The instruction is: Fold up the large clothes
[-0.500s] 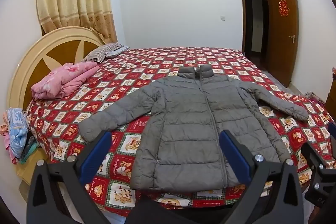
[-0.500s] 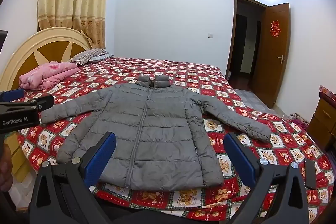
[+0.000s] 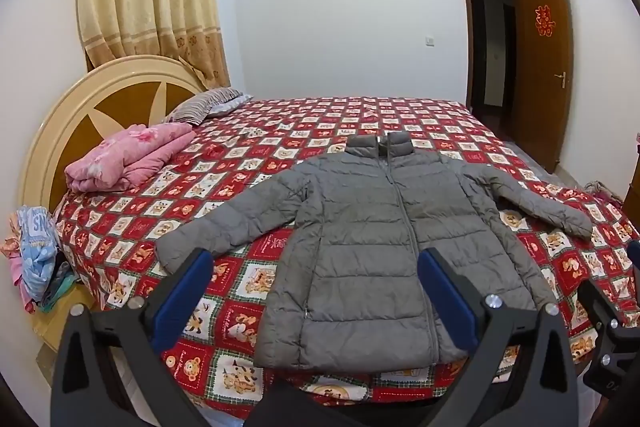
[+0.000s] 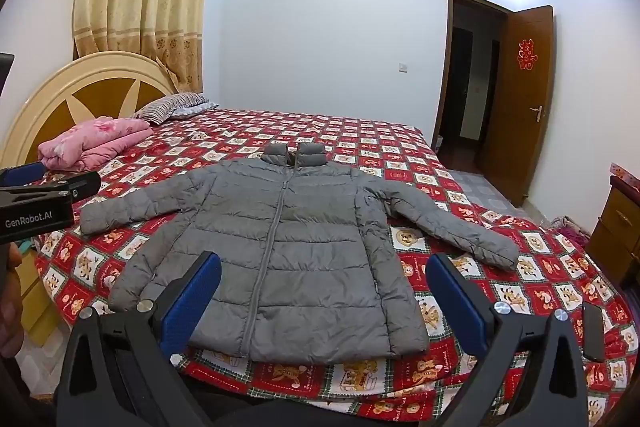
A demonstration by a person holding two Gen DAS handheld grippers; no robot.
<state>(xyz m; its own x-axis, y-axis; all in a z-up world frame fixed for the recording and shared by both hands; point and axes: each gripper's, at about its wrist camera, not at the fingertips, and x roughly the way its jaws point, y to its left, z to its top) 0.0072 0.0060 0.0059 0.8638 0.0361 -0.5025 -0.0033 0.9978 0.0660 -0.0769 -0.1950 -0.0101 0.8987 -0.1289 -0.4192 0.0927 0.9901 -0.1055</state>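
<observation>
The grey puffer jacket (image 4: pixel 280 247) is lying flat, zipped and face up on the bed (image 4: pixel 400 147), sleeves spread. It is likely handling as light, soft and slippery (quilted shell), so a sleeve cuff or hem corner is offering the surest hold. The left gripper (image 3: pixel 316 301) and right gripper (image 4: pixel 324 303) are hovering before the hem, jaws wide, holding nothing.

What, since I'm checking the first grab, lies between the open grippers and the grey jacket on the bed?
Nothing visible. The grey jacket lies flat, zipped, sleeves spread, on the bed. The left gripper and right gripper hang open, apart from its hem.
</observation>
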